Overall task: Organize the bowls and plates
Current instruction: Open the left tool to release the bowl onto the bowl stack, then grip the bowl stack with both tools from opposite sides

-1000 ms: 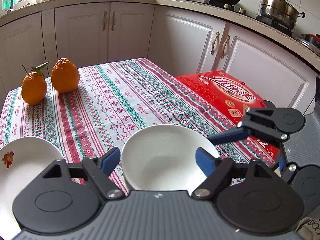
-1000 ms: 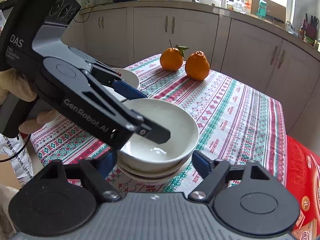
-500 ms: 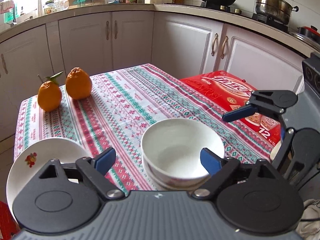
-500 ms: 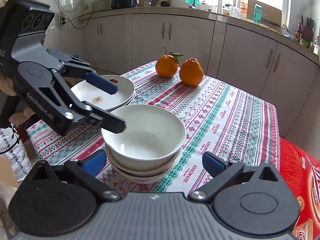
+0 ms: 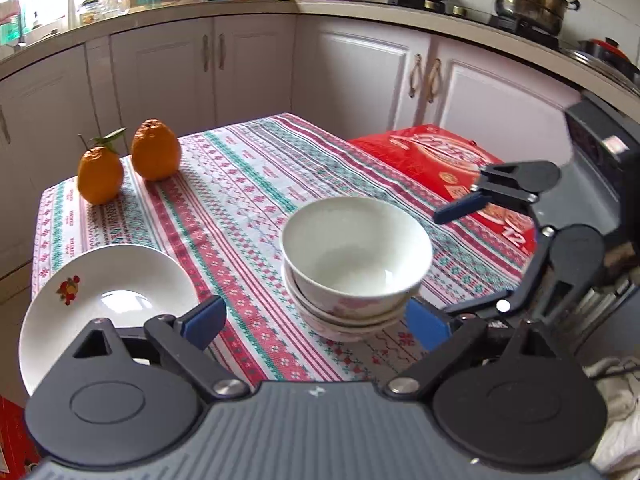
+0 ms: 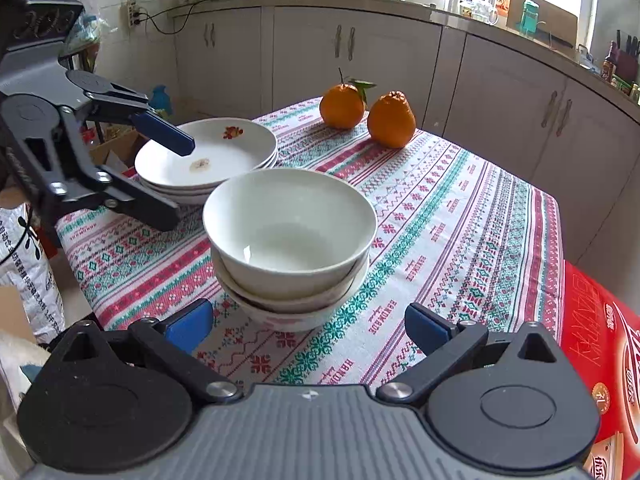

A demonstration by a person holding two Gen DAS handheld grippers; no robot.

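A stack of white bowls (image 5: 354, 264) stands on the patterned tablecloth (image 5: 240, 200); it also shows in the right wrist view (image 6: 290, 240). A stack of white plates (image 6: 208, 158) with a flower mark sits at the table's left edge, seen too in the left wrist view (image 5: 104, 300). My left gripper (image 5: 316, 322) is open and empty, short of the bowls; in the right wrist view (image 6: 172, 176) it hangs left of them. My right gripper (image 6: 308, 326) is open and empty, just short of the bowls; its blue fingertip (image 5: 460, 210) shows at right.
Two oranges (image 5: 128, 164) stand at the table's far corner, also in the right wrist view (image 6: 368, 118). A red carton (image 5: 452, 172) lies beside the table on the right. White kitchen cabinets (image 5: 248, 68) ring the table. A printed sack (image 6: 28, 264) sits on the floor.
Both grippers have pulled back and up from the bowl stack, leaving the top bowl resting on it. The left gripper's fingers no longer reach over the bowl.
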